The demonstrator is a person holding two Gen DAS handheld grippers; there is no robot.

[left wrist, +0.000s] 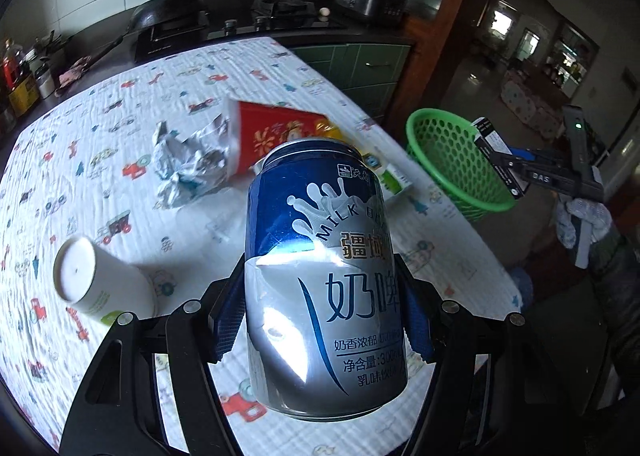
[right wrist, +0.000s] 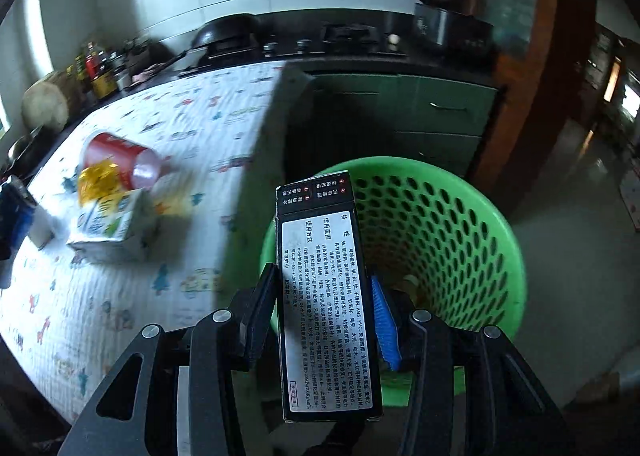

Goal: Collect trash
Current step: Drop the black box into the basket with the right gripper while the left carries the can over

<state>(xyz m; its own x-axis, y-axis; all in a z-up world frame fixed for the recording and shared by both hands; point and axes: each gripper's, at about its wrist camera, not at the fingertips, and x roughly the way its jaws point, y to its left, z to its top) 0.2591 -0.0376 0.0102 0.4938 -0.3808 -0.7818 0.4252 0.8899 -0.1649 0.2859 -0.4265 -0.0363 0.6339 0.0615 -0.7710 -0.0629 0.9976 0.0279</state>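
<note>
A can in my left fingers, a box in my right, the basket beside the worktop.

My left gripper (left wrist: pixel 320 320) is closed part-way around a dented blue-and-silver milk beer can (left wrist: pixel 324 276), its pads pressing both sides, holding it above the patterned worktop (left wrist: pixel 100 136). My right gripper (right wrist: pixel 320 320) is clamped narrow on a slim black box (right wrist: pixel 326 296) with a white printed label, held over the rim of the green mesh basket (right wrist: pixel 460 224) that stands just off the worktop's edge. Left on the cloth: a toppled white cup (left wrist: pixel 96 280), crumpled paper (left wrist: pixel 192 164), a red cup (right wrist: pixel 120 160) on its side, a yellow wrapper (right wrist: pixel 98 180) and a small carton (right wrist: pixel 112 228).
</note>
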